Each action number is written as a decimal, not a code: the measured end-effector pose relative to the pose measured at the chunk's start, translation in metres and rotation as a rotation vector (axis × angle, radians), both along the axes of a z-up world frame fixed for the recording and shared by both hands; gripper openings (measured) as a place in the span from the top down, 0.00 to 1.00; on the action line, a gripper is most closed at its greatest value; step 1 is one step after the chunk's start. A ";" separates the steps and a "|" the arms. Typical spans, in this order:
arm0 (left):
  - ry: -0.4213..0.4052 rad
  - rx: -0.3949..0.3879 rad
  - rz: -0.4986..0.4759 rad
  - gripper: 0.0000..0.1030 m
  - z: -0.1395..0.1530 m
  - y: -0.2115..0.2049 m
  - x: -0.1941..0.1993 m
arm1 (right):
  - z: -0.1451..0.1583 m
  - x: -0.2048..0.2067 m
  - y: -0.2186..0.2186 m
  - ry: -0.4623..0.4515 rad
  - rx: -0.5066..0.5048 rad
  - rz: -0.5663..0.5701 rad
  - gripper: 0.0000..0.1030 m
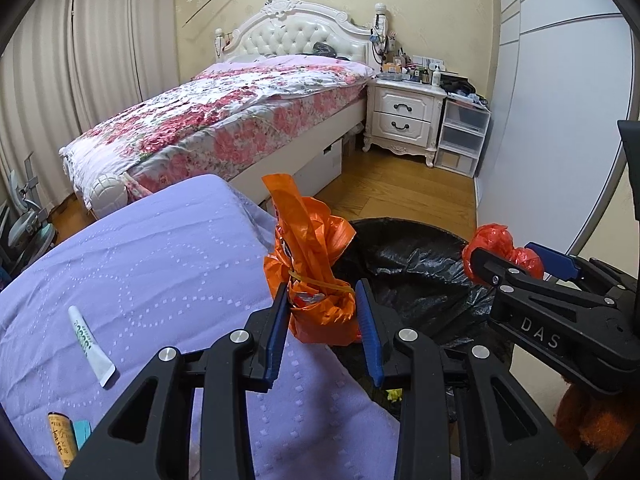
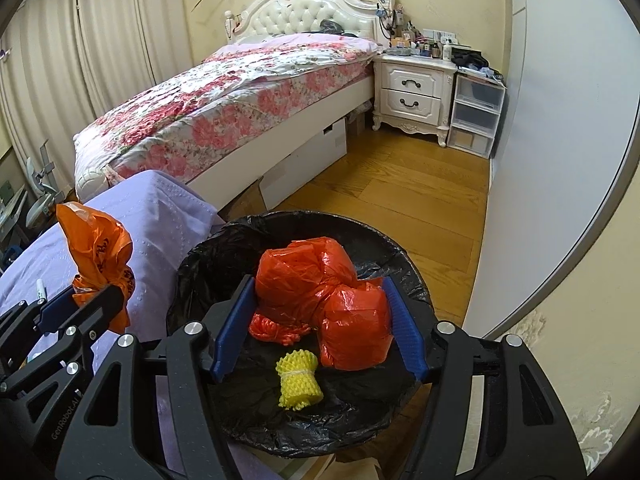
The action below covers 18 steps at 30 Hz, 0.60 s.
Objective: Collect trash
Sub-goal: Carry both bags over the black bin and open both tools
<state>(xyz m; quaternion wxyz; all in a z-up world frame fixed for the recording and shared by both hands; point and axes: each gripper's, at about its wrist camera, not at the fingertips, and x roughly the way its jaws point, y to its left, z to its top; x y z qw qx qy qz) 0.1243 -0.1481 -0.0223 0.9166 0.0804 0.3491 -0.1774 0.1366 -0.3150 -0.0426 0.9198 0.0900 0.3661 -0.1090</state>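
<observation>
While hidden from the left wrist, yellow foam net point(image 2: 299, 380) in bin point(image 2: 224, 240); both claws point(image 1: 323, 320) point(image 2: 320, 320) clamped on orange bags.

Crinkled glossy plastic bag point(image 1: 316, 280), shiny black bin liner point(image 2: 224, 256), polished wood floor point(image 2: 400, 196)
</observation>
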 end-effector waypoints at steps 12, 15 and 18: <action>-0.008 -0.007 0.013 0.35 0.001 0.005 0.002 | 0.001 -0.001 -0.008 -0.009 -0.002 -0.038 0.31; -0.009 -0.015 0.033 0.31 0.004 0.011 0.000 | 0.002 -0.002 -0.008 -0.011 -0.002 -0.038 0.31; -0.011 -0.025 0.050 0.30 0.010 0.019 -0.003 | 0.004 -0.005 -0.004 -0.015 -0.003 -0.026 0.31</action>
